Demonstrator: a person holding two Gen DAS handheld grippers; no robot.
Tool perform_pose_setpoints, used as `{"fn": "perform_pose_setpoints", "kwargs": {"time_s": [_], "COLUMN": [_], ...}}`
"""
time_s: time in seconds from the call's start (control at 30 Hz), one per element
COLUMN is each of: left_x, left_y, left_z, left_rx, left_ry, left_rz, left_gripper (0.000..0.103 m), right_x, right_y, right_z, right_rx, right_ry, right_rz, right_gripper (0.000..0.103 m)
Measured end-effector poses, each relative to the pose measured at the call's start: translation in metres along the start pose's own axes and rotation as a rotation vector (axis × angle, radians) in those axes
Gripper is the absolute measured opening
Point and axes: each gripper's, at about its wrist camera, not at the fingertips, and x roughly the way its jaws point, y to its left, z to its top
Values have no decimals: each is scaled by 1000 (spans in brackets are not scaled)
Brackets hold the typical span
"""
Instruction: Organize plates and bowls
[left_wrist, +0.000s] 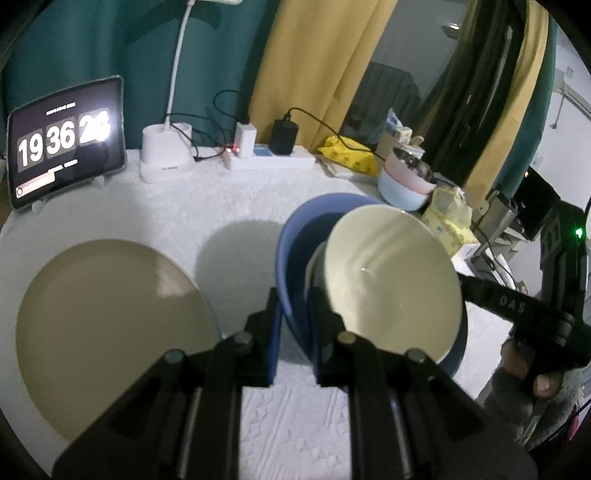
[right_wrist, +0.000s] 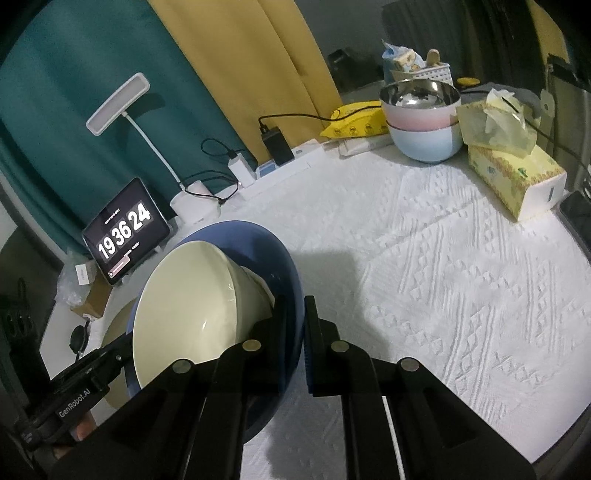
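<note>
A cream bowl (left_wrist: 391, 280) sits nested in a blue bowl (left_wrist: 295, 251), both tilted and lifted off the white tablecloth. My left gripper (left_wrist: 295, 317) is shut on the blue bowl's rim on one side. My right gripper (right_wrist: 295, 325) is shut on the blue bowl's (right_wrist: 258, 243) rim on the other side, with the cream bowl (right_wrist: 184, 295) just left of its fingers. A beige plate (left_wrist: 107, 332) lies flat on the table to the left of the bowls; a sliver of it (right_wrist: 114, 332) shows under them in the right wrist view.
A stack of pink and pale-blue bowls with a steel bowl on top (right_wrist: 424, 122) stands at the back right, beside a yellow tissue box (right_wrist: 513, 173). A tablet clock (left_wrist: 62, 144), a lamp base (left_wrist: 166, 155) and a power strip (left_wrist: 269, 155) line the back edge.
</note>
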Motion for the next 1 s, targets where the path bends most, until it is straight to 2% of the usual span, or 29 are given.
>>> {"fn": "perform_pose_setpoints", "kwargs": {"time_s": [0.43,1.0], "left_x": [-28,-55], "left_y": [18,58], "left_z": [3,8], "left_rx": [-22,-76], "left_ry": [-58,-110], "left_rz": [4,39], "left_gripper": [13,13], "right_x": [-8,8], "right_y": [33,87], "right_z": [8,14], "right_rx": [-56,-128], "right_ry": [-29,-24], "right_rz": [14,52], "right_gripper": [9,9]}}
